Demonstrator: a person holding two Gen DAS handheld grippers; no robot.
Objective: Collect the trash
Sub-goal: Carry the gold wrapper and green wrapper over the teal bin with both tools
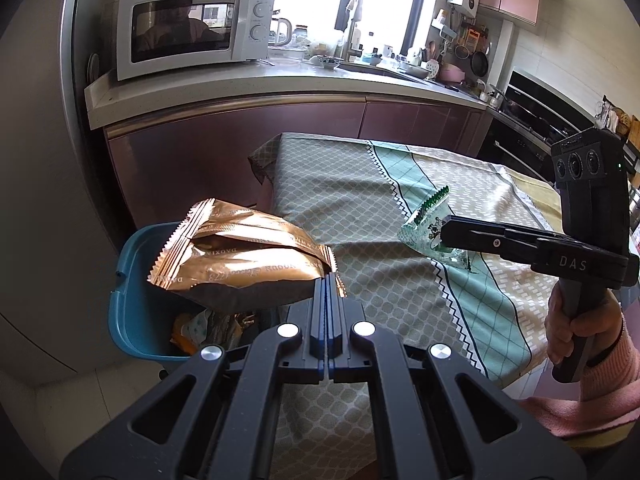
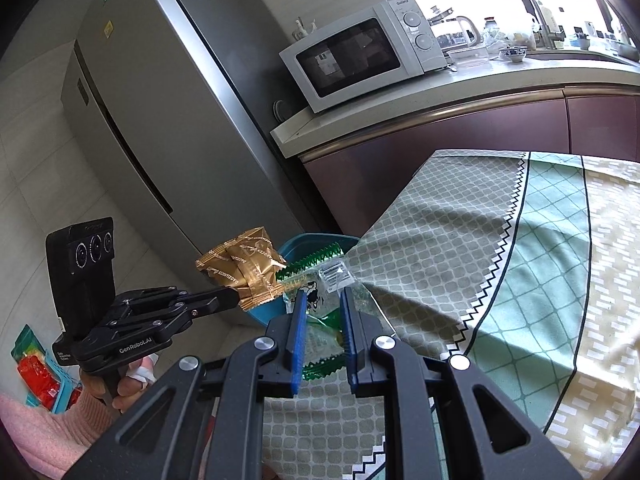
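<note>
My left gripper (image 1: 329,280) is shut on a gold snack wrapper (image 1: 240,256) and holds it in the air over the blue trash bin (image 1: 132,280), which stands on the floor by the table's left edge with several wrappers inside. My right gripper (image 2: 323,300) straddles a green and clear wrapper (image 2: 316,280) lying on the patterned tablecloth (image 2: 500,264); its jaws stand apart on either side of it. In the left wrist view the right gripper (image 1: 444,232) sits at that green wrapper (image 1: 426,220). The right wrist view shows the left gripper (image 2: 236,298), the gold wrapper (image 2: 248,272) and the bin (image 2: 304,244).
A grey fridge (image 2: 160,120) stands left of the bin. A counter (image 1: 280,84) behind the table carries a white microwave (image 1: 192,28), a kettle and dishes. Red and teal items (image 2: 36,368) lie on the floor at lower left.
</note>
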